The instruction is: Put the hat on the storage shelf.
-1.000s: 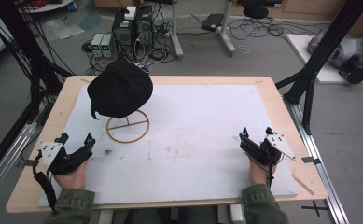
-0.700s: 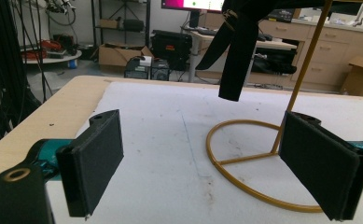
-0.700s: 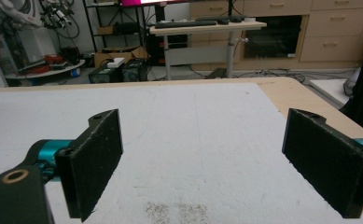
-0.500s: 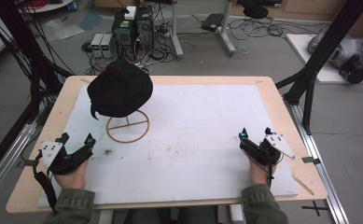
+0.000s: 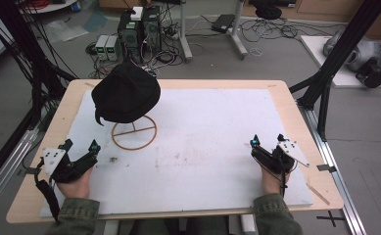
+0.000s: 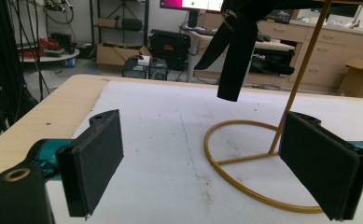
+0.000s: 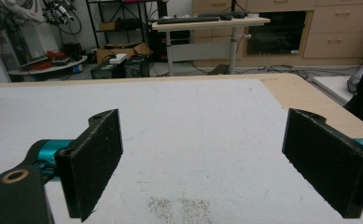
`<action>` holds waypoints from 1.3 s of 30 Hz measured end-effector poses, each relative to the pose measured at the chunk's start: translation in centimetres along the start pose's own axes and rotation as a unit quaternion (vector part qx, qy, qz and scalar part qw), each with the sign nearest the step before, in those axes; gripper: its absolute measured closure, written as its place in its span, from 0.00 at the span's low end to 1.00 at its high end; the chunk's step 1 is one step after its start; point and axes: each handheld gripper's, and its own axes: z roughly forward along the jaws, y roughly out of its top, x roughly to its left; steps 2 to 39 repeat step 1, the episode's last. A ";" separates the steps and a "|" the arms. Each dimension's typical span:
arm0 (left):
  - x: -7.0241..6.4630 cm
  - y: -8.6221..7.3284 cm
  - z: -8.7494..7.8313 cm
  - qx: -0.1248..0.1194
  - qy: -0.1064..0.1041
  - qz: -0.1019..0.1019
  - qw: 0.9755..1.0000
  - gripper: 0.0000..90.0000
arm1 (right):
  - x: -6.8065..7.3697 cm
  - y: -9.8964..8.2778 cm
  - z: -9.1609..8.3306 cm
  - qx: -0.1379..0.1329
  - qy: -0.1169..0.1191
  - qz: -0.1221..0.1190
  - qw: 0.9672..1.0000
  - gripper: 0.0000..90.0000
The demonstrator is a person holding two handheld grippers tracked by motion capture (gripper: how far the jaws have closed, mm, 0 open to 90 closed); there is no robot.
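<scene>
While both grippers rest near the person's edge of the table, nothing has shifted over the last second: the hands, the hat and the stand lie just as they did in the earlier high views, so the work looks not yet begun.

Taking the gold wire stand as the landmark and reading from the left, the left gripper sits on the white mat near the stand's ring base, on the person's side of it. Its jaws stand wide apart and hold nothing; in the left gripper view the ring base and upright rod of the stand lie between and just beyond them. The black hat sits on top of the stand, and its strap hangs down beside the rod.

Well to the right of the stand, the right gripper rests on the mat, jaws also spread wide and empty, facing bare mat.

My judgement: the left gripper is the better placed to reach for the hat.
</scene>
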 end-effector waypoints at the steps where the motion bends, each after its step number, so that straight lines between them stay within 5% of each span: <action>1: 0.0 0.0 0.0 -0.001 0.000 -0.002 1.000 0.16 | 0.0 0.0 0.0 0.000 0.000 0.000 1.000 0.13; 39: 0.0 0.0 0.0 -0.001 0.000 -0.002 1.000 0.16 | 0.0 0.0 0.0 0.000 0.000 0.000 1.000 0.13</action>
